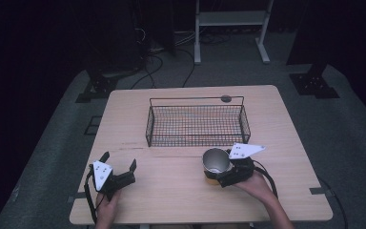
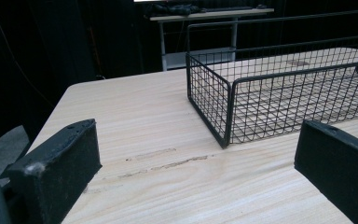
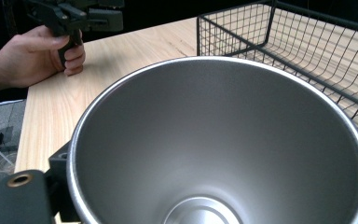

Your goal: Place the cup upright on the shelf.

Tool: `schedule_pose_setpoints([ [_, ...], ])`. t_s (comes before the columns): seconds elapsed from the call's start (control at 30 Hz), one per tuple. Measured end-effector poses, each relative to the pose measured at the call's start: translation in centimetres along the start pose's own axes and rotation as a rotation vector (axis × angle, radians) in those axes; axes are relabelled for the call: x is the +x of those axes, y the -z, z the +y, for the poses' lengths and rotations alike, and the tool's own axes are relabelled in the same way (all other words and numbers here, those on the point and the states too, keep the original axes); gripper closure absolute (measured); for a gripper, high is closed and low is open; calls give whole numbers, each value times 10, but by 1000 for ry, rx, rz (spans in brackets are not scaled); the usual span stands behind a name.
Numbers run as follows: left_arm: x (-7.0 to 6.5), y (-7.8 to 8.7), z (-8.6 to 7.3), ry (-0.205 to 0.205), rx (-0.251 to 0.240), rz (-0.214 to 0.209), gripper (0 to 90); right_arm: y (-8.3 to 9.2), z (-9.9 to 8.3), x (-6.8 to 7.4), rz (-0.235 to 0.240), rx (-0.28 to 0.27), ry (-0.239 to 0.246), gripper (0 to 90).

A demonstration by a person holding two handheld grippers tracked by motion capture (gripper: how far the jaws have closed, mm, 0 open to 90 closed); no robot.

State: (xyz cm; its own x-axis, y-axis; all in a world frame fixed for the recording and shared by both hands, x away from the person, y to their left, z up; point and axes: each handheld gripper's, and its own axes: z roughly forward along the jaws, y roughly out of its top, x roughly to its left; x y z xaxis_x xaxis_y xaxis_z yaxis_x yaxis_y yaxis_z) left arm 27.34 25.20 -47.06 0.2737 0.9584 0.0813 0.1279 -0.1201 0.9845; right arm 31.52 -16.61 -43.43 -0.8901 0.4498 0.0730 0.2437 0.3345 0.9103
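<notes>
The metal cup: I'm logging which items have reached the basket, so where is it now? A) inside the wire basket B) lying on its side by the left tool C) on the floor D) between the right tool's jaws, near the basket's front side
D: the high view shows the metal cup upright at the right tool, outside the wire basket, which holds nothing.

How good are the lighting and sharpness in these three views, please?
High view: the table is evenly lit and the surroundings fall into near black. Left gripper view: the basket is sharp, while the near jaws look softer. Right gripper view: the metal cup sits very close to the lens, with smooth shading and no harsh glare; the person's hand is a bit soft.
</notes>
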Motion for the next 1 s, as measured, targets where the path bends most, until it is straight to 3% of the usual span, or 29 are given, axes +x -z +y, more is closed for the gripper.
schedule_pose_setpoints([
  [0.57,0,0,0,-1,0,0,0,9,42,-22,-6,-58,-37,123],
  [1.0,0,0,0,3,1,0,0,0,63,-34,-24,-27,-37,123],
])
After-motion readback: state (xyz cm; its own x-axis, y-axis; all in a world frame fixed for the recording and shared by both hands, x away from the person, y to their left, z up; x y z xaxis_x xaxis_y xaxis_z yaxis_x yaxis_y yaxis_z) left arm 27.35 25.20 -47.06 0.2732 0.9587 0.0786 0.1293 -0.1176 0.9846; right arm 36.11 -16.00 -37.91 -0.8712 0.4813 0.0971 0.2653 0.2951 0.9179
